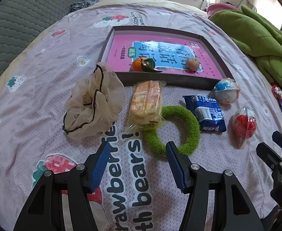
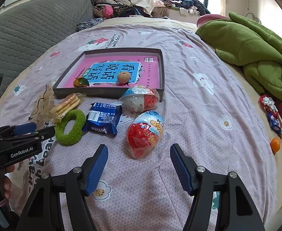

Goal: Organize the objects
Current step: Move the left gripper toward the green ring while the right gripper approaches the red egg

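A shallow dark box [image 1: 160, 79] [image 2: 110, 93] lies on the bed with a pink book, an orange [image 1: 139, 64] and a small brown ball [image 1: 192, 64] inside. In front of it lie a beige scrunchie [image 1: 93, 104], a cracker pack [image 1: 145, 102], a green fuzzy ring [image 1: 181, 132] [image 2: 68, 128], a blue snack pack [image 1: 206, 113] [image 2: 103, 118], a blue-topped toy egg [image 1: 225, 90] [image 2: 139, 98] and a red toy egg [image 1: 244, 125] [image 2: 145, 133]. My left gripper [image 1: 138, 150] is open just short of the green ring. My right gripper [image 2: 139, 153] is open just short of the red egg.
A green blanket [image 2: 256, 50] is heaped at the right. A grey quilted cushion [image 2: 25, 30] runs along the left. A small orange [image 2: 275, 144] and wrapped sweets [image 2: 271, 113] lie by the bed's right edge. Clothes are piled at the back.
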Tool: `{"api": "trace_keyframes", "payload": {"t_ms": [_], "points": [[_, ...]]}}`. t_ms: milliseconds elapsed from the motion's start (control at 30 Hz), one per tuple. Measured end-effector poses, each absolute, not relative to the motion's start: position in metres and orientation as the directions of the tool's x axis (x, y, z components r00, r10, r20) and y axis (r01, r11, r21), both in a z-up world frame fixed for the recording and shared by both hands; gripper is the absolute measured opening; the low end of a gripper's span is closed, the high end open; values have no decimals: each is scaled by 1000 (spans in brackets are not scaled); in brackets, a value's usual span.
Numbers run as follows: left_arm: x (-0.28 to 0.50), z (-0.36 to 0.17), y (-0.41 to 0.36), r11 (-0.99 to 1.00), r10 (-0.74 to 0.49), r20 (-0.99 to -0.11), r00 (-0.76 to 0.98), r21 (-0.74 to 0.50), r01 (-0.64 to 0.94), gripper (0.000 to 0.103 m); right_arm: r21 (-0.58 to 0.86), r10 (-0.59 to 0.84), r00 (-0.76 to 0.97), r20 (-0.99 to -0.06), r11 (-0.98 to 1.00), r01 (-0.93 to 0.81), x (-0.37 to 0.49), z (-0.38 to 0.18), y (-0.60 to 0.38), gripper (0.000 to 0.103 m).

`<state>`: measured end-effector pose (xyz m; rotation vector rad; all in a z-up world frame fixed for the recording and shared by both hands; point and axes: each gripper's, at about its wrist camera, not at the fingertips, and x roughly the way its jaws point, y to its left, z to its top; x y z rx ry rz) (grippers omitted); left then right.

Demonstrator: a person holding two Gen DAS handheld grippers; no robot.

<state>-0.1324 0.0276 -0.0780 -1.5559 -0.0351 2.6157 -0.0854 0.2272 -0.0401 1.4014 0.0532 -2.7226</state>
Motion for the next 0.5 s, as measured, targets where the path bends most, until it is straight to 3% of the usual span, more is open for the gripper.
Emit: {"api": "trace_keyframes", "payload": {"t_ms": [500], "points": [[-142,-90,27,-995,95,-883,-459,-81,-49,62,33,-56,-564,-824,-998,52,-101,-55,232,67]]}}
